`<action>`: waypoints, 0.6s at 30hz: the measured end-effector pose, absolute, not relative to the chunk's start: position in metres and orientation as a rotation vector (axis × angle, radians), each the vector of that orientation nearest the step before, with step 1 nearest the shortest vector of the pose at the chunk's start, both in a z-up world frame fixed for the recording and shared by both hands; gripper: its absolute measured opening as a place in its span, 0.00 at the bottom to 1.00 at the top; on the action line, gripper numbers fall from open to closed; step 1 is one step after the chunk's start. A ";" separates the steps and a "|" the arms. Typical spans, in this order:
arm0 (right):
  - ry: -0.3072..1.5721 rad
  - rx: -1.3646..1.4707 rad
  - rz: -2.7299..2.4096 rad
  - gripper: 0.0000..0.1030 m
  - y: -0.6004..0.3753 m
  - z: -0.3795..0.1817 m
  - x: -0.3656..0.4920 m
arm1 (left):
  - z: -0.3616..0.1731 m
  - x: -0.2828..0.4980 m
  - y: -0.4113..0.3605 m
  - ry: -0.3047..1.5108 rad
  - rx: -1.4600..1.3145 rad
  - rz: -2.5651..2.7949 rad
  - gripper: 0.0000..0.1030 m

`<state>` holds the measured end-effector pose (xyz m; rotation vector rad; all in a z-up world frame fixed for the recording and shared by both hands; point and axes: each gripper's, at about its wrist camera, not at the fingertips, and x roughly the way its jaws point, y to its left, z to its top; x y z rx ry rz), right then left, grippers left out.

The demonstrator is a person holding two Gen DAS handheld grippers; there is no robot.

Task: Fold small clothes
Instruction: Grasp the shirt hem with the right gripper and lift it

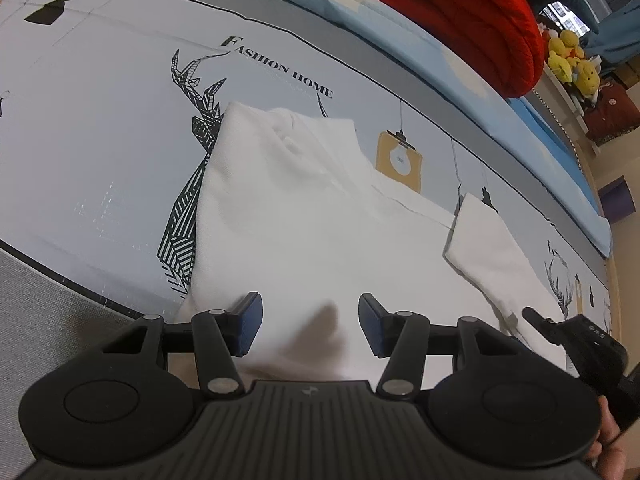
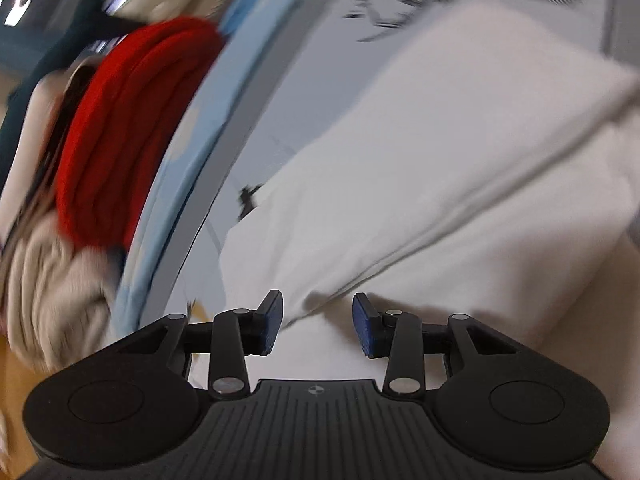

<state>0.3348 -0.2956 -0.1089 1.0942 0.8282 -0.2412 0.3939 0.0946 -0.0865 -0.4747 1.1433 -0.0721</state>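
Note:
A white garment [image 1: 296, 216] lies partly folded on the printed sheet, one sleeve [image 1: 492, 252] sticking out to the right. My left gripper [image 1: 310, 330] is open and empty, low over the garment's near hem. The right gripper's black tip [image 1: 560, 328] shows at the sleeve's near end. In the blurred right wrist view the same garment [image 2: 460, 184] fills the right side; my right gripper [image 2: 318, 328] is open over a fold edge, holding nothing.
The grey-white sheet [image 1: 100, 152] bears deer and lamp prints. A red quilted garment [image 1: 460, 12] lies at the far edge, also in the right wrist view [image 2: 128, 128], with a beige knit [image 2: 48, 296] beside it. Yellow plush toys [image 1: 568, 60] sit beyond.

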 end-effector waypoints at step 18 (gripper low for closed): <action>0.728 1.469 0.445 0.02 -0.212 -0.088 0.324 | -0.076 0.393 0.126 1.105 -0.519 0.007 0.56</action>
